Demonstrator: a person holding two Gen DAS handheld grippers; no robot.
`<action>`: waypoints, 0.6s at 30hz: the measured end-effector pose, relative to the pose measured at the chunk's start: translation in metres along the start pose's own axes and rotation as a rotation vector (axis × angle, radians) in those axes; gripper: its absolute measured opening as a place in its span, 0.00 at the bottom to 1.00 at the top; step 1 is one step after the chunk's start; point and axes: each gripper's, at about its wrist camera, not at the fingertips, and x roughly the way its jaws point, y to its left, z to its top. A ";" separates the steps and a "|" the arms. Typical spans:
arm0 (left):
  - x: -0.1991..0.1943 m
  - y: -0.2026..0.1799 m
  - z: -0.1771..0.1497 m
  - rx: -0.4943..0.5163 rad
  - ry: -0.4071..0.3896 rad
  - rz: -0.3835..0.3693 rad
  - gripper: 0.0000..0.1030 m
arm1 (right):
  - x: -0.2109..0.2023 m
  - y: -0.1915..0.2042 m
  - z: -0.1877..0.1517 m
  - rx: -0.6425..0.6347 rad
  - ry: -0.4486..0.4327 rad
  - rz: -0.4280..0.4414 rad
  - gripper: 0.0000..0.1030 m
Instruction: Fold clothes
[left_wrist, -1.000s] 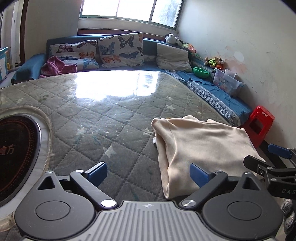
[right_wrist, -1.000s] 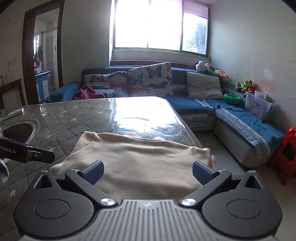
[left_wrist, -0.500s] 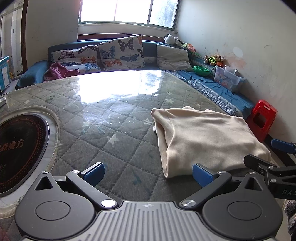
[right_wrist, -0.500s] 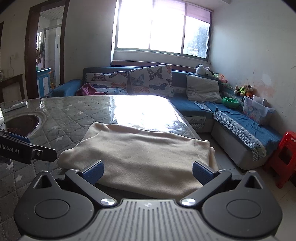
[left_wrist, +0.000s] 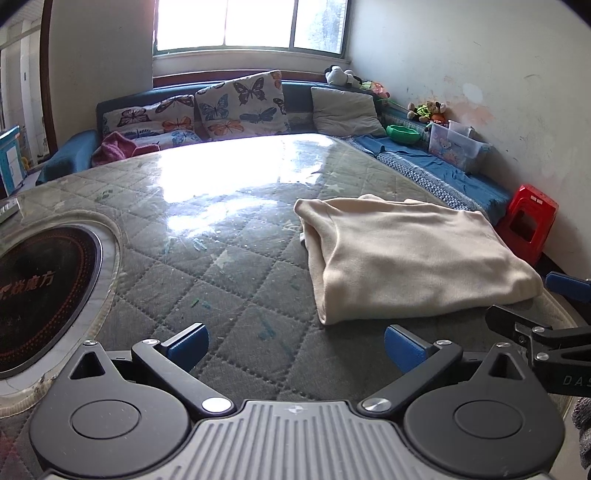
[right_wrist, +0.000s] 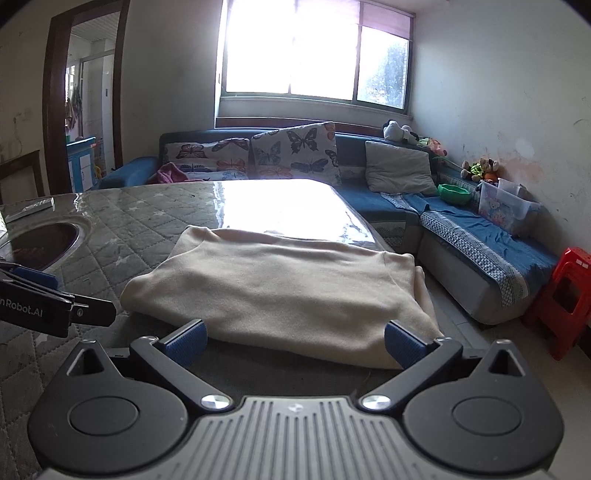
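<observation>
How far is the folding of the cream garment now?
The cream garment already lies on the quilted table as a compact folded rectangle. Nothing is in hand: the left gripper and right gripper are both open and empty. No other garment lies on the table, so little seems left.

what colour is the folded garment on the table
Cream-beige, plain with no pattern; the folded garment shows best in the right wrist view.

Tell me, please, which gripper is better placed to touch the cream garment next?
Right: the right gripper is open directly before the cream garment, at its near edge. The left gripper, also open, faces bare table beside it.
</observation>
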 end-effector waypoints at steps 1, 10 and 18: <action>-0.001 -0.001 -0.001 0.005 -0.002 0.001 1.00 | -0.001 0.000 -0.001 -0.002 -0.002 -0.003 1.00; -0.005 -0.008 -0.006 0.023 -0.006 0.013 1.00 | -0.011 0.000 -0.010 0.010 -0.006 -0.022 1.00; -0.010 -0.015 -0.010 0.047 -0.018 0.012 1.00 | -0.014 0.001 -0.012 0.011 -0.004 -0.038 1.00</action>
